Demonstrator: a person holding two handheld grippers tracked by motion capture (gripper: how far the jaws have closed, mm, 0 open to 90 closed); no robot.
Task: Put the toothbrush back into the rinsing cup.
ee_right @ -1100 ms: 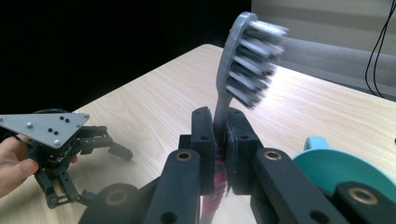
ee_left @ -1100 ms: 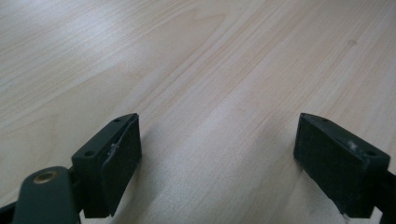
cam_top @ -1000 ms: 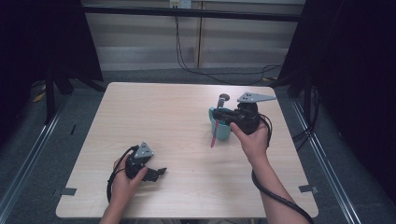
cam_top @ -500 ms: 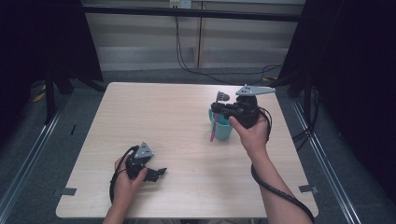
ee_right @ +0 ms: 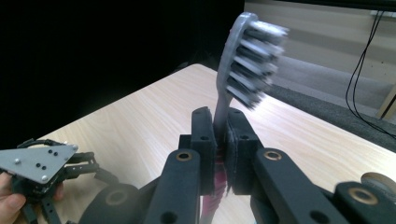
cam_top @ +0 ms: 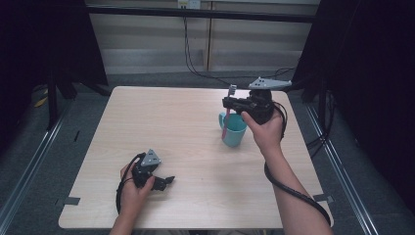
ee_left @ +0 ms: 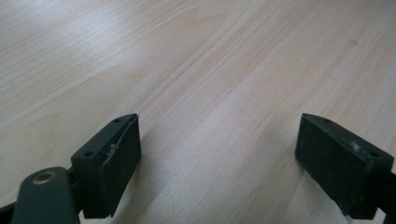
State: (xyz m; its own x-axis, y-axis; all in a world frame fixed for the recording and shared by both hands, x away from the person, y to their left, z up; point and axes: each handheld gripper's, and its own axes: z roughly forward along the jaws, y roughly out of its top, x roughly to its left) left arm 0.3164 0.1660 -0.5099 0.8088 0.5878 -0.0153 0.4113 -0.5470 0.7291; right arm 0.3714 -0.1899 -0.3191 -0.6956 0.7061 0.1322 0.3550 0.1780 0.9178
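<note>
Up near the far right part of the counter [cam_top: 186, 122], the right gripper [cam_top: 230, 104] is clenched on a toothbrush [cam_top: 226, 116], which it holds upright above a teal cup [cam_top: 233, 131]. From the high view the pink handle of the toothbrush runs down from the jaws to the rim of the cup at its left side, and the grey bristled head stands above the jaws; whether the handle's tip is inside the cup or just in front of it cannot be told. In the right gripper view the two black jaws are pressed against the brush's neck from both sides, the grey head [ee_right: 250, 56] rising above them with its bristles turned to the right of that view, and a bit of pink handle showing below the pads. The cup stands on the counter well in from the right edge, with its handle on the side toward the far edge.

Over by the near edge, left of the middle, the left gripper [cam_top: 166, 181] lies low on the wood in the person's left hand [cam_top: 132, 188], its grey three-cornered plate on top. Its jaws are released and spread wide: in the left gripper view the two black pads [ee_left: 112, 163] stand far apart with bare wood grain between them and nothing held. The two grippers are well apart from each other.
</note>
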